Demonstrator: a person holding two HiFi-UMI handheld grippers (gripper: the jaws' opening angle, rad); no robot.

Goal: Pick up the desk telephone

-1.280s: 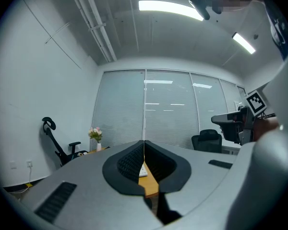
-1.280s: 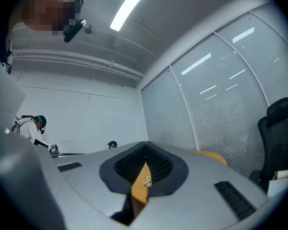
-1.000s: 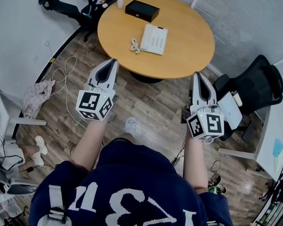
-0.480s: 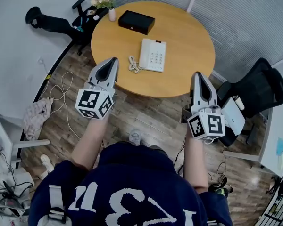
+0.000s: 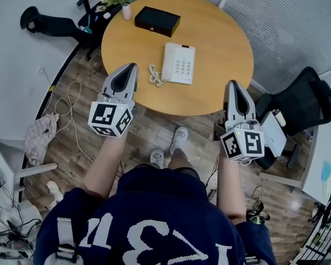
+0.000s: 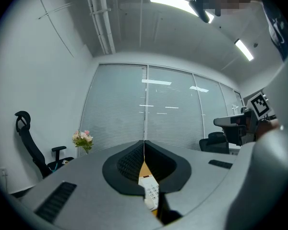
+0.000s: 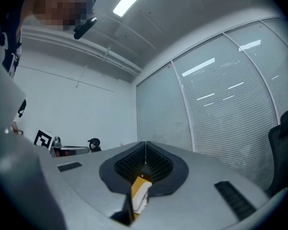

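Observation:
A white desk telephone with a coiled cord on its left lies on the round wooden table. My left gripper hovers over the table's near left edge, shut and empty, a short way left of the phone. The right gripper is held by the table's near right edge, also shut and empty. Through the left gripper view's closed jaws the telephone shows ahead. In the right gripper view a sliver of table and telephone shows below the closed jaws.
A black box lies at the table's far side and a flower vase at its far left. Office chairs stand at the back left and right. A cable and cloth lie on the floor at left.
The person has walked toward the table; both grippers, still shut, have come up to its near edge. The table and telephone now sit closer in the head view.

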